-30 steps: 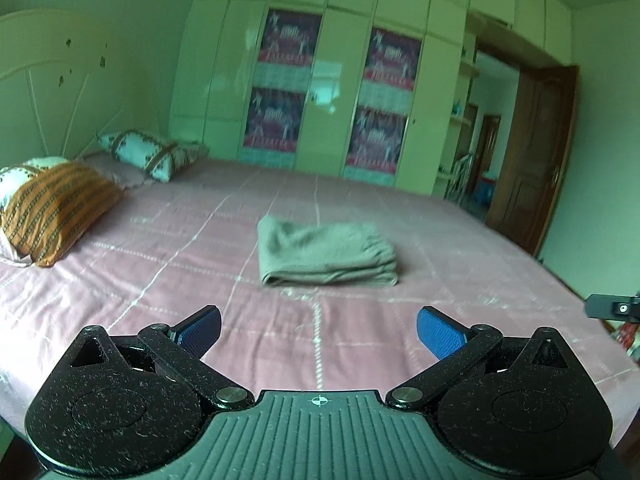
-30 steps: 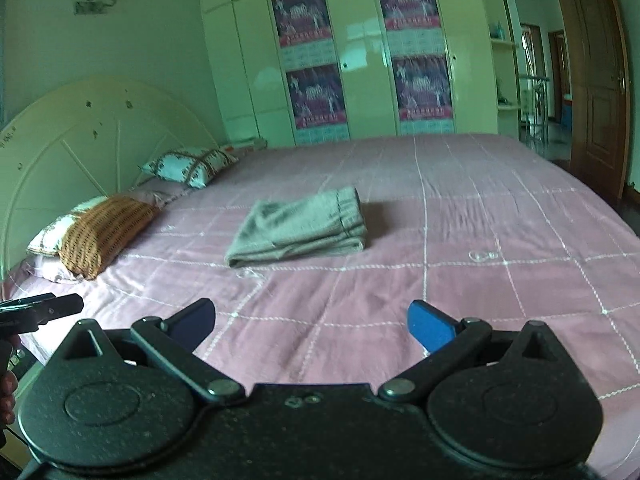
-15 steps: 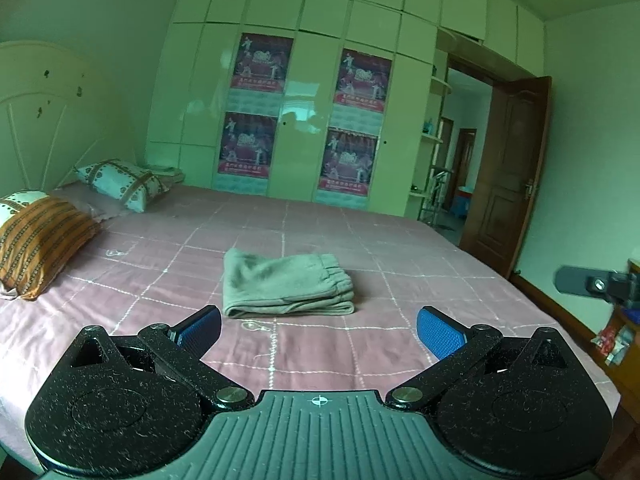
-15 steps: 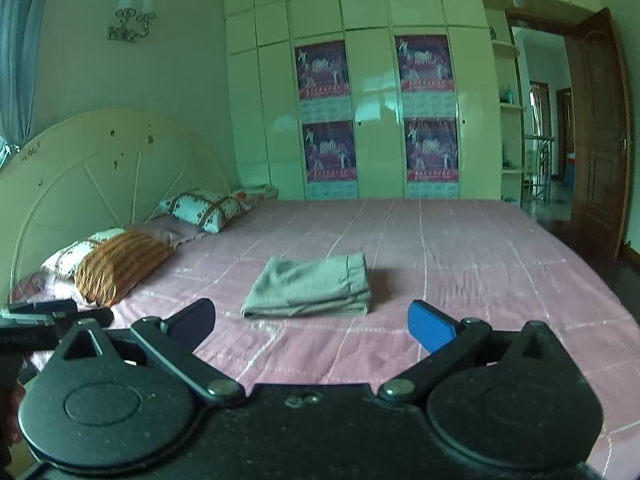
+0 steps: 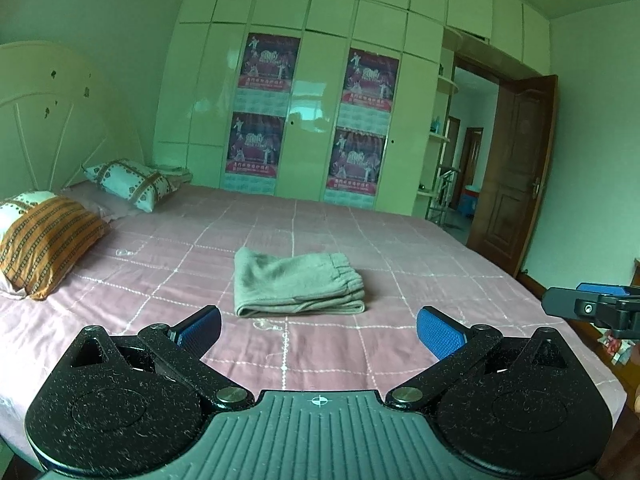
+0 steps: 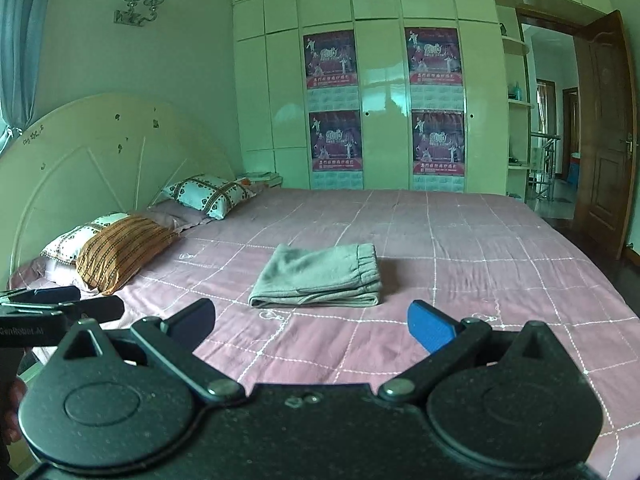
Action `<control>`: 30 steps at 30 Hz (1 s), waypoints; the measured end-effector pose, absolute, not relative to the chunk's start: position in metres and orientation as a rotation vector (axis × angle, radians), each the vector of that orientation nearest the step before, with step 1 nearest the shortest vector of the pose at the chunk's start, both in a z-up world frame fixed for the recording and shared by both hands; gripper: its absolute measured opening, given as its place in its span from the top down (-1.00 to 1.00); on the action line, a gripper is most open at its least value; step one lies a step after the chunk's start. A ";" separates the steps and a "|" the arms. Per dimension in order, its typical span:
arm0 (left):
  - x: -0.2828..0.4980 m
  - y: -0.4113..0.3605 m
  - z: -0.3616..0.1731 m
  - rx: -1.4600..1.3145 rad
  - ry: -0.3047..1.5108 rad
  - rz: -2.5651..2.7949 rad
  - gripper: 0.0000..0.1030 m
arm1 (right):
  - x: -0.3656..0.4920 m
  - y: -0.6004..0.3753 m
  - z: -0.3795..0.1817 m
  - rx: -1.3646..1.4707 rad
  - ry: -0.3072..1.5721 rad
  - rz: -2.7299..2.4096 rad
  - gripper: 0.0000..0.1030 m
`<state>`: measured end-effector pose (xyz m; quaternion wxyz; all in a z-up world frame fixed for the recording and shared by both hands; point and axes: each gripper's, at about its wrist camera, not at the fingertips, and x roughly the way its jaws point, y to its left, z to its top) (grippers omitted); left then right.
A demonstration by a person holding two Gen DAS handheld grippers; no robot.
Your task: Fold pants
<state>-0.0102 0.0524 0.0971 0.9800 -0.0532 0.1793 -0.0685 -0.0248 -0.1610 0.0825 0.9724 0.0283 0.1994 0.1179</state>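
**Entry: grey pants, folded, centre of bed; both tools withdrawn and empty**

Item: the pants (image 5: 298, 283), grey, are laid in a compact stack of several layers on the pink checked bedspread (image 5: 420, 292), about mid-bed. The elastic waistband is turned to 3 o'clock, the rounded fold to 9 o'clock. Nothing else is touching them.

Tools: the left tool (image 5: 318, 330) is held wide apart, blue pads bare, nothing between them. The right tool (image 6: 312, 322) is likewise spread and empty. Both are kept near the bed's edge, well apart from the garment, which is seen at 12 o'clock of each.

Step in hand, judged: the fold appears finished and only the pulling away remains. It is best done with the tools kept spread and lifted clear of the bedspread, so that no cloth is snagged and the stack is left undisturbed. The lower layers at the near edge look slightly uneven; a light tidying press could be given if a neater stack is wanted.

Views compared: by the left wrist view the right tool is shown at 3 o'clock, with a dresser corner and small clutter on the floor beneath it. By the right wrist view alone are shown the wall lamp (image 6: 139, 0), the curtain (image 6: 18, 36), the full headboard (image 6: 100, 160), and the left tool at 9 o'clock. The orange striped pillow (image 6: 120, 254) and the open door (image 5: 516, 184) are recorded in both
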 end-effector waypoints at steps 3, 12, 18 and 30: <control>-0.013 0.051 0.101 -0.101 0.350 -0.137 -1.00 | -0.027 -0.163 0.084 0.059 0.398 0.235 -0.89; -0.015 0.045 0.104 -0.091 0.348 -0.153 -1.00 | -0.028 -0.165 0.087 0.059 0.394 0.239 -0.89; -0.014 0.046 0.103 -0.100 0.349 -0.162 -1.00 | -0.030 -0.168 0.089 0.064 0.390 0.238 -0.89; -0.015 0.043 0.102 -0.094 0.354 -0.173 -1.00 | -0.030 -0.166 0.090 0.060 0.390 0.246 -0.89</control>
